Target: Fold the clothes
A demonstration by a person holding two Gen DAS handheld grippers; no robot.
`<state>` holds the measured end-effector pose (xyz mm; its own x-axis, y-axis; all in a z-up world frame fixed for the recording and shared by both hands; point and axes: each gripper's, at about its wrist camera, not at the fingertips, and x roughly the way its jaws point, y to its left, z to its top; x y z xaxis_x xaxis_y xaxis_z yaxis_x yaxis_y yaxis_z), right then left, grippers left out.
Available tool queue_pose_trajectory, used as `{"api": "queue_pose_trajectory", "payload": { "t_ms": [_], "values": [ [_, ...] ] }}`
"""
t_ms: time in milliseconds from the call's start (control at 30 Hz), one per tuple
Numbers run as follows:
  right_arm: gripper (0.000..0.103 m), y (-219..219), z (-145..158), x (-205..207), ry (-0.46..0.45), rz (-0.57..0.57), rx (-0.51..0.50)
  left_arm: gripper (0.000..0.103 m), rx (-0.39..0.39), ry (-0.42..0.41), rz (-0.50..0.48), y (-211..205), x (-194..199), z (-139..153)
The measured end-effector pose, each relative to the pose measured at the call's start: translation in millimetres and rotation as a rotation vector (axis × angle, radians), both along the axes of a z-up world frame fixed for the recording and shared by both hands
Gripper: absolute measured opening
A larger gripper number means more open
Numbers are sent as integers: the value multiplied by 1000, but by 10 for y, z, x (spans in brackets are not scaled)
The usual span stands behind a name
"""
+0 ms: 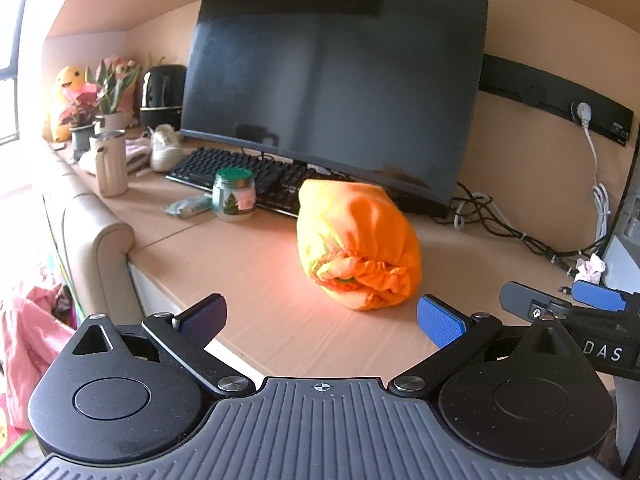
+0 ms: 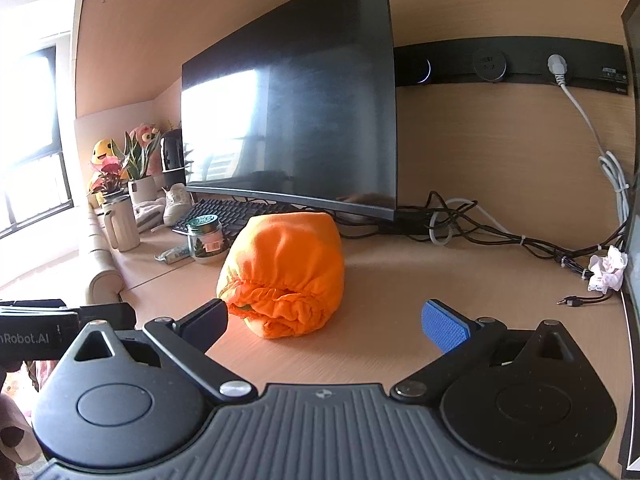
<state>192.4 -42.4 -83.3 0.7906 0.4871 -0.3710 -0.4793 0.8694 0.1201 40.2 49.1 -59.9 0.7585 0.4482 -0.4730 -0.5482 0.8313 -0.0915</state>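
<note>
An orange garment (image 1: 356, 244) lies folded into a thick bundle on the wooden desk (image 1: 256, 280), its gathered edge facing me. In the right wrist view the same orange garment (image 2: 286, 272) sits just ahead, left of centre. My left gripper (image 1: 322, 318) is open, short of the bundle, with nothing between its blue pads. My right gripper (image 2: 336, 320) is open too, its left finger close beside the bundle's front edge. The right gripper (image 1: 576, 304) shows at the right edge of the left wrist view.
A large dark monitor (image 1: 332, 88) stands behind the bundle with a black keyboard (image 1: 240, 176) under it. A green-lidded jar (image 1: 234, 196), a beige mug (image 1: 110, 164), plants and a plush toy sit at the left. Cables (image 2: 500, 236) trail on the right.
</note>
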Motion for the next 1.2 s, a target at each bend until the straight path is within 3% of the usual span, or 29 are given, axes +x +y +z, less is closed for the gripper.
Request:
{"api": "queue_pose_trajectory", "payload": {
  "t_ms": [1200],
  "values": [
    [103, -7, -50, 28, 31, 5, -11, 103, -20, 31, 5, -7, 59, -56]
  ]
}}
